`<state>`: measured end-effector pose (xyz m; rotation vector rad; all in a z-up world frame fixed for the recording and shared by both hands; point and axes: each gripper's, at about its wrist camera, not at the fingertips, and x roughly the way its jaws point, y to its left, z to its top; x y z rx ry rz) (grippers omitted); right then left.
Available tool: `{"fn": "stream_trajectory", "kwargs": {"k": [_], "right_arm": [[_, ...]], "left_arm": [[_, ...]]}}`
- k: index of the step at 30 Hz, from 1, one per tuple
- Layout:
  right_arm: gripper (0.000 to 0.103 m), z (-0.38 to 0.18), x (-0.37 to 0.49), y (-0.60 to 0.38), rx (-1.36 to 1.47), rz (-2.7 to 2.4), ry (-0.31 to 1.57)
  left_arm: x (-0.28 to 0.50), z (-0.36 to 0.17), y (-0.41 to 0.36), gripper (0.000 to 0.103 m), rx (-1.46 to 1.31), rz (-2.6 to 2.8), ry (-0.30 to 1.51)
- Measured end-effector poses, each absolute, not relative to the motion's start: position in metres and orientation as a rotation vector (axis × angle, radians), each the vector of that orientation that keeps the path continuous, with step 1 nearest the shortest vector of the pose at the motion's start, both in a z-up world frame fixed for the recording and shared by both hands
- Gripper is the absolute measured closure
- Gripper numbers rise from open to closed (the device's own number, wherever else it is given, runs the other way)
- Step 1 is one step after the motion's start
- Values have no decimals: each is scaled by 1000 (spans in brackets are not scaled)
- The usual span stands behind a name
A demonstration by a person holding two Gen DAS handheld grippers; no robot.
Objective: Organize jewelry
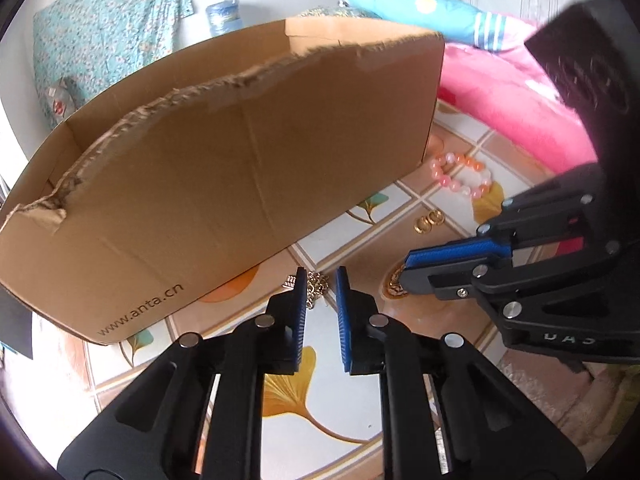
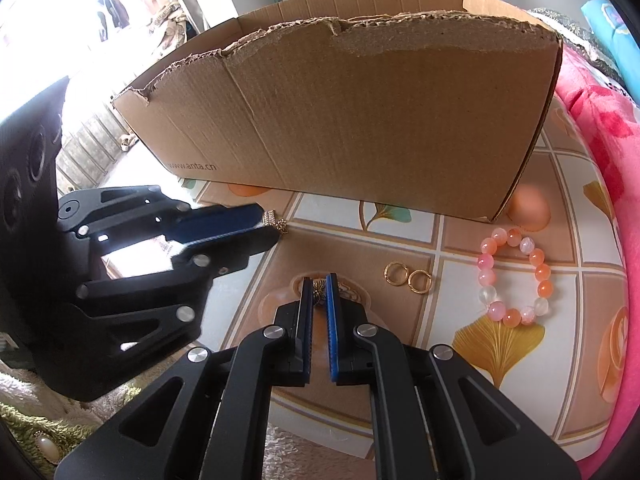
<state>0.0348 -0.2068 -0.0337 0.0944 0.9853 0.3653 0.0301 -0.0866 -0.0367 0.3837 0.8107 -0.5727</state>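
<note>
Leaf-print tablecloth (image 2: 500, 344), cardboard box (image 2: 360, 120), bead bracelet (image 2: 516, 278), 2 gold rings (image 2: 408, 276), chain (image 1: 318, 284)

The right gripper (image 2: 319, 286) sits low and near, its blue pads closed on a small gold ornament (image 2: 319, 289) on the patterned tablecloth (image 2: 400, 248). Two gold rings (image 2: 408, 276) lie just right of it, and a pink and orange bead bracelet (image 2: 514, 278) lies farther right. A torn cardboard box (image 2: 360, 116) stands beyond. The left gripper (image 2: 266, 226) reaches in from the left, its tips at a gold chain (image 2: 276, 222).

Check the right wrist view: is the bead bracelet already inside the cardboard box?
No, the bracelet lies on the patterned table cover in front of the box, right of the two gold rings.
</note>
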Motion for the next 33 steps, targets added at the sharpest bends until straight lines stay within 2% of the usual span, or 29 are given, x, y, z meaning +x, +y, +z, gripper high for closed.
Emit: {"fn": "stream_trajectory", "kwargs": {"k": [3,5,8,16,25,33], "right_arm": [[96,-34,35,-207,97,366,986],[96,-34,35,-206,96,366,986],[96,-34,35,-206,96,366,987],[96,-35,36,-206,96,368,988],[96,-35,36,-206,96,368,987],[96,-35,35,-204,95,361,987]], "left_arm": [[32,-40,-84,92,391,-566,820],[33,-40,-83,100,391,-561,820],[32,-39,-80,103,400,-561,810],[20,-19,-67,103,388,-567,753],[23,10,-33,103,231,-551,728],[39,-25,-15,102,112,-520,891]]}}
